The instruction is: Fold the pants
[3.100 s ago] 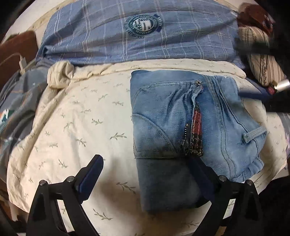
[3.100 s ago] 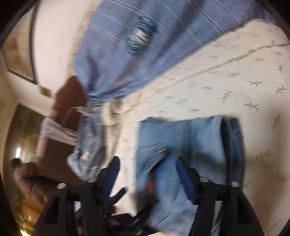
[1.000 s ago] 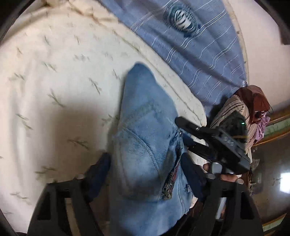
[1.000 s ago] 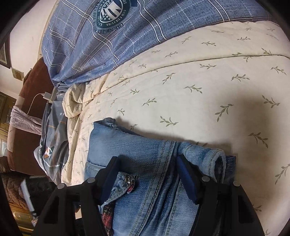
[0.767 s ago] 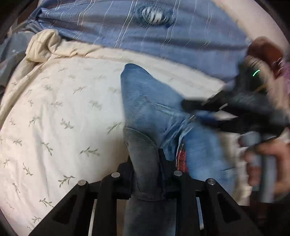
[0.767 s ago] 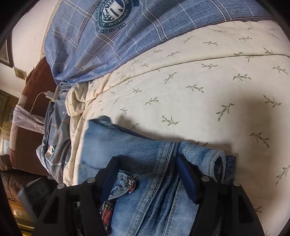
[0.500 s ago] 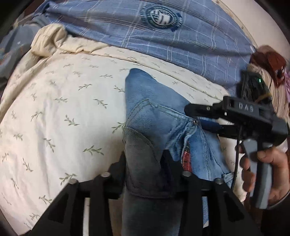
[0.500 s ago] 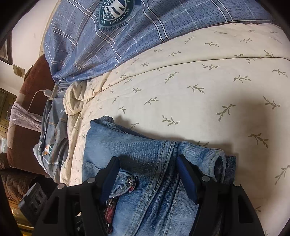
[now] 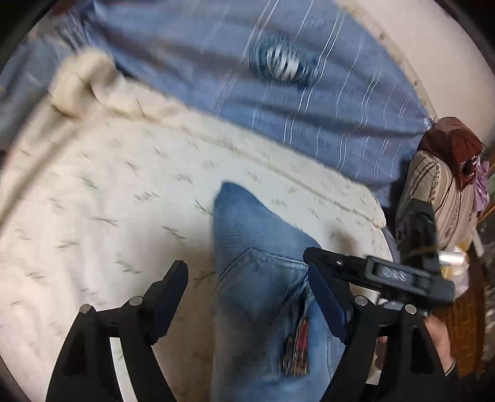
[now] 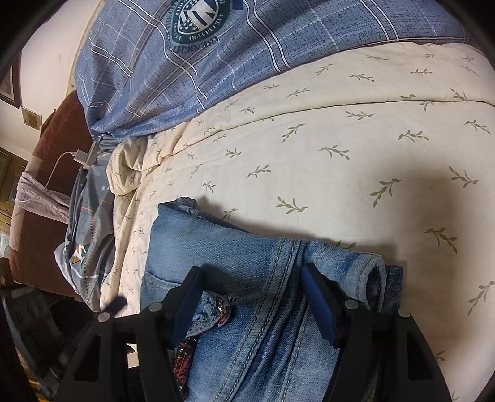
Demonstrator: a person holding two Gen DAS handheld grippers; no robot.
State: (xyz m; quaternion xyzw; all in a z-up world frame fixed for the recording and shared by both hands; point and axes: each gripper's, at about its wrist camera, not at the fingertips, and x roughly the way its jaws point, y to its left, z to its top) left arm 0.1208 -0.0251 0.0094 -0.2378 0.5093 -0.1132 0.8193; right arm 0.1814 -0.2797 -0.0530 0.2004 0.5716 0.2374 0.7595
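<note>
- Your folded light-blue denim pants (image 10: 247, 256) lie on the cream bedsheet printed with small olive leaf sprigs (image 10: 340, 148). They form a thick, stitched bundle with a rolled hem at 3 o'clock and a strip of red plaid lining at 7 o'clock.
- In the left wrist view the pants (image 9: 256, 278) rise to a soft peak at 12 o'clock, and the rest of that view is smeared by motion.
- Your left gripper (image 9: 247, 297) has its dark blue padded fingers (image 9: 171, 297) spread wide on either side of the denim, gripping nothing.
- Your right gripper (image 10: 253, 297) hovers low over the bundle. Its jaws are parted across the seam and I can't see them pinching cloth.
- The right gripper's black frame (image 9: 380, 275) reaches in from 3 o'clock in the left view, with your hand blurred below it.
- A blue plaid woven cover with a round crest (image 10: 198, 18) fills 12 o'clock, cut off by the lens rim.
</note>
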